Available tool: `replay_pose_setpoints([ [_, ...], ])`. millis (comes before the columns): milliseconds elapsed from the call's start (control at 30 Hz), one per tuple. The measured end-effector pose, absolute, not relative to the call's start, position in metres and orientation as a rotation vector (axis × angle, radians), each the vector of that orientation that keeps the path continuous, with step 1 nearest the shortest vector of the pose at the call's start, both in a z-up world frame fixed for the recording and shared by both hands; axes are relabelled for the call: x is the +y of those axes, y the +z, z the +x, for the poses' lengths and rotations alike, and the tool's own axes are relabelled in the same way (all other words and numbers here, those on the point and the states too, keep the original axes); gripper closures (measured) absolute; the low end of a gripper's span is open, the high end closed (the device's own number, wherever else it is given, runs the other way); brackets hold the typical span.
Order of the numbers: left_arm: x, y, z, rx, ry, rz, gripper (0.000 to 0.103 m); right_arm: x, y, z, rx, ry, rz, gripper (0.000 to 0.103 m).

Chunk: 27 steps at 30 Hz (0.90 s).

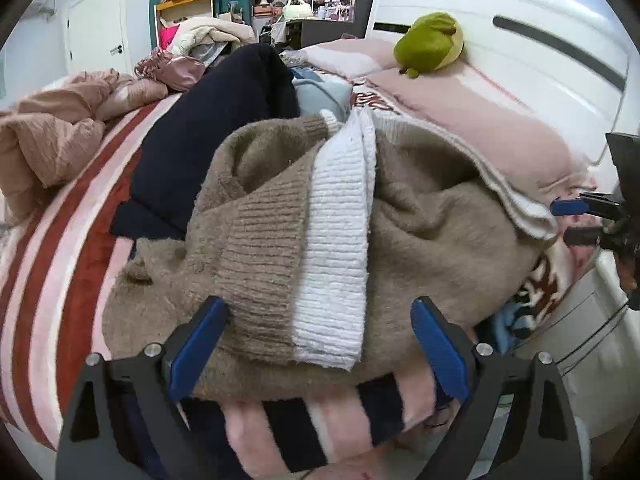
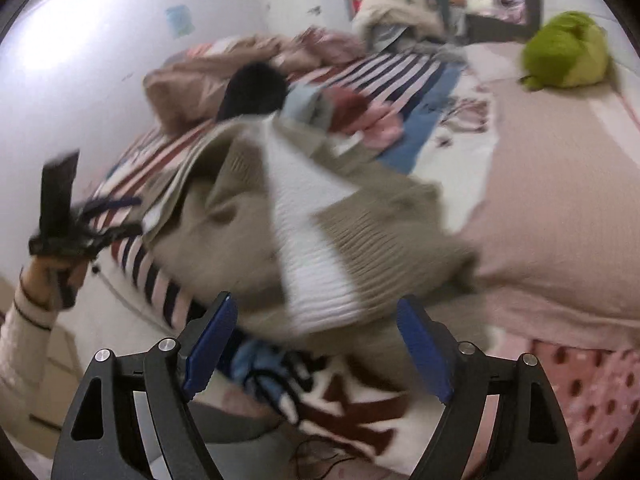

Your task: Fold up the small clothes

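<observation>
while it lies bunched on the bed [image 1: 60, 264], sweater [image 1: 420, 220]: tan fuzzy knit with one white ribbed band down its middle, crumpled, near the bed's near edge beside the pink pillow [image 1: 480, 120].
left gripper [image 1: 320, 344]: blue pads spread wide, holding nothing, just over the sweater's hem.
right gripper [image 2: 316, 340]: fingers apart, empty, at the sweater's near edge; view blurred.
count: one tan sweater, one dark navy garment [image 1: 208, 128], one green plush [image 1: 430, 42], two grippers.
</observation>
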State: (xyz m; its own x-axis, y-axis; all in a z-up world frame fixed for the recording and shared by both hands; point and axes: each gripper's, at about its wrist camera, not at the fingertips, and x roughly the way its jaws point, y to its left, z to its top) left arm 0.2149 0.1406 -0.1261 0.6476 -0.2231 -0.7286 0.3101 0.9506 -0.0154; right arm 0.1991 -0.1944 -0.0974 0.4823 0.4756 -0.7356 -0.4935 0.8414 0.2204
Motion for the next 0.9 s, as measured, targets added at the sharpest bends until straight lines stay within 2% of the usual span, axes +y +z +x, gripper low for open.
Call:
replay_pose_setpoints([
  [67, 0.138, -0.129, 0.219, 0.813, -0.269, 0.143, 0.012, -0.180, -0.114, 0.203, 0.916, 0.549, -0.096, 0.024],
  [100, 0.136, -0.130, 0.221, 0.813, -0.246, 0.162, 0.016, -0.175, -0.120, 0.204, 0.913, 0.519, -0.142, 0.024],
  [133, 0.134, -0.132, 0.224, 0.806, -0.207, 0.195, 0.030, -0.171, -0.124, 0.207, 0.907, 0.496, -0.175, 0.024],
  [233, 0.140, -0.129, 0.227, 0.774, -0.143, 0.205, 0.049, -0.167, -0.129, 0.212, 0.855, 0.380, -0.272, 0.037],
  [267, 0.145, -0.127, 0.228, 0.761, -0.142, 0.182, 0.056, -0.171, -0.128, 0.212, 0.843, 0.363, -0.270, 0.044],
  [300, 0.150, -0.123, 0.230, 0.752, -0.143, 0.159, 0.074, -0.175, -0.124, 0.215, 0.815, 0.336, -0.259, 0.056],
  [333, 0.155, -0.119, 0.232, 0.746, -0.144, 0.141, 0.083, -0.179, -0.122, 0.218, 0.801, 0.323, -0.255, 0.062],
  [400, 0.161, -0.110, 0.239, 0.741, -0.141, 0.122, 0.100, -0.184, -0.116, 0.226, 0.764, 0.275, -0.263, 0.087],
  [467, 0.168, -0.098, 0.245, 0.717, -0.135, 0.087, 0.100, -0.189, -0.108, 0.236, 0.743, 0.306, -0.249, 0.099],
  [667, 0.194, -0.061, 0.286, 0.629, -0.082, 0.041, 0.100, -0.203, -0.090, 0.283, 0.744, 0.347, -0.179, 0.102],
  [867, 0.213, -0.066, 0.355, 0.629, -0.027, 0.024, 0.100, -0.223, -0.085, 0.354, 0.726, 0.283, -0.161, 0.102],
  [900, 0.217, -0.070, 0.366, 0.640, -0.032, 0.013, 0.095, -0.228, -0.089, 0.367, 0.742, 0.270, -0.150, 0.102],
])
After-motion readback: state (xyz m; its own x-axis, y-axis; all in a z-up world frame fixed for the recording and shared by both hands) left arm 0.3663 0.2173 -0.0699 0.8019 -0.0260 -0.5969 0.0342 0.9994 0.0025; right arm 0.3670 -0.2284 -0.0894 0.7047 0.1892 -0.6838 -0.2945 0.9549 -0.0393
